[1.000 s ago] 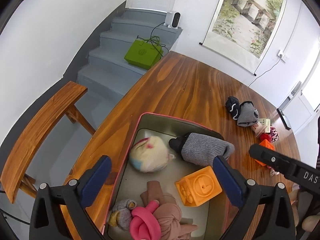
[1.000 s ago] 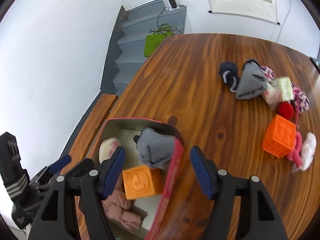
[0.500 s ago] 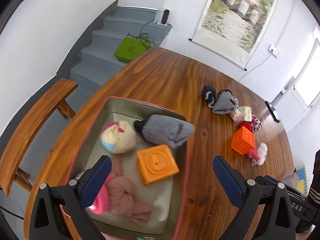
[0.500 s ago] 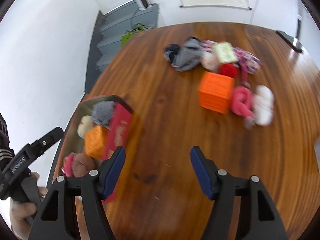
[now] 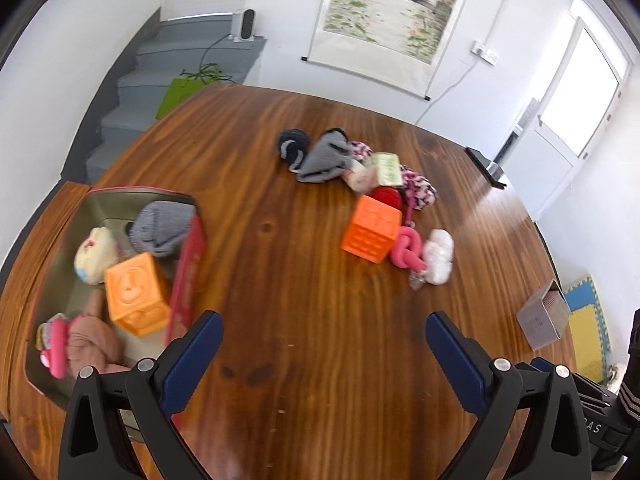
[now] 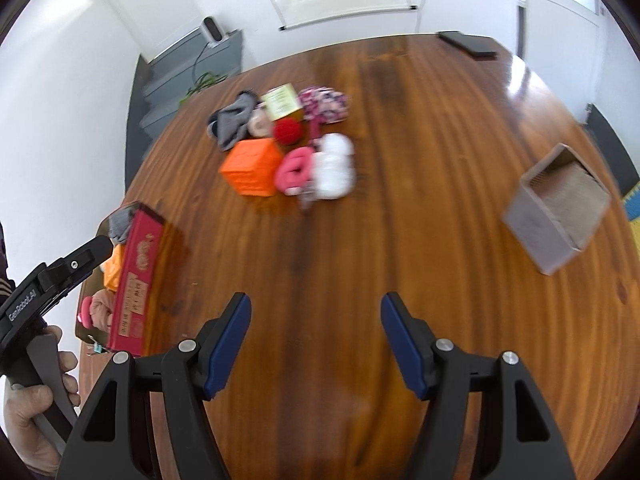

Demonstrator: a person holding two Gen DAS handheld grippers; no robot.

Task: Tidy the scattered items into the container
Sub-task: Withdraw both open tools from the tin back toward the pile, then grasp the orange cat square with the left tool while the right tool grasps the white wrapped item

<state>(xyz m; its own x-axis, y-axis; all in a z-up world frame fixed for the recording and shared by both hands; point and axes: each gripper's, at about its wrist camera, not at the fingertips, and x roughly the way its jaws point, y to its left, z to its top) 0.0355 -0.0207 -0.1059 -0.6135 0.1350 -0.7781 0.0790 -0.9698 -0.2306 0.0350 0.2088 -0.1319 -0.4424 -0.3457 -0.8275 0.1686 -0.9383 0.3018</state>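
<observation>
A red-sided tin (image 5: 188, 264) (image 6: 136, 276) sits at the table's left and holds an orange cube (image 5: 136, 292), a grey sock (image 5: 162, 226), a cream plush and pink cloth. A pile lies mid-table: an orange cube (image 5: 372, 230) (image 6: 254, 170), a pink knot (image 5: 408, 252) (image 6: 294, 170), a white puff (image 5: 438, 254) (image 6: 334, 166), a red ball (image 6: 287, 131), grey socks (image 5: 324, 156) (image 6: 232, 122). My left gripper (image 5: 322, 356) is open and empty over bare table, right of the tin. My right gripper (image 6: 316, 340) is open and empty, short of the pile.
A grey open box (image 6: 558, 208) (image 5: 544, 320) stands at the table's right edge. A dark flat device (image 6: 468, 44) lies at the far edge. Stairs with a green bag (image 5: 180, 96) are beyond the table's far left. The left gripper's handle (image 6: 52, 280) shows beside the tin.
Both grippers have swung right, away from above the tin toward the pile in the middle of the table. Both stay open and empty.
</observation>
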